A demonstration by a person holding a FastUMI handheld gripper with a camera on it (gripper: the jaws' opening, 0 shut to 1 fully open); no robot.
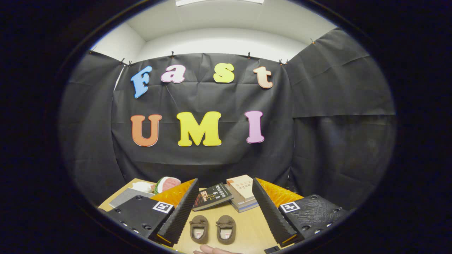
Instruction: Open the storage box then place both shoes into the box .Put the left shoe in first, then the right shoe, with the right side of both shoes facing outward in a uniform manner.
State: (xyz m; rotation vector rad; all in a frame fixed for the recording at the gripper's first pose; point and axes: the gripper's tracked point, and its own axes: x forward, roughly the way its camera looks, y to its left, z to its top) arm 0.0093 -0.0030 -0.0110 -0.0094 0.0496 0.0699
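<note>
Gripper (223,215) held high, fingers spread wide, empty. Pair of brown shoes (212,229) side by side on the wooden table (252,227), between the fingers, books (229,195) farther off. Best found the storage box first, lid opened before any shoe.

Bright overhead ceiling light, sharp focus, strong fisheye bending at edges.

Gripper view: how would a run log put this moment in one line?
gripper: open, holding nothing | shoes: side by side on table, between the fingers | books: beyond shoes | hand: near shoes
</note>
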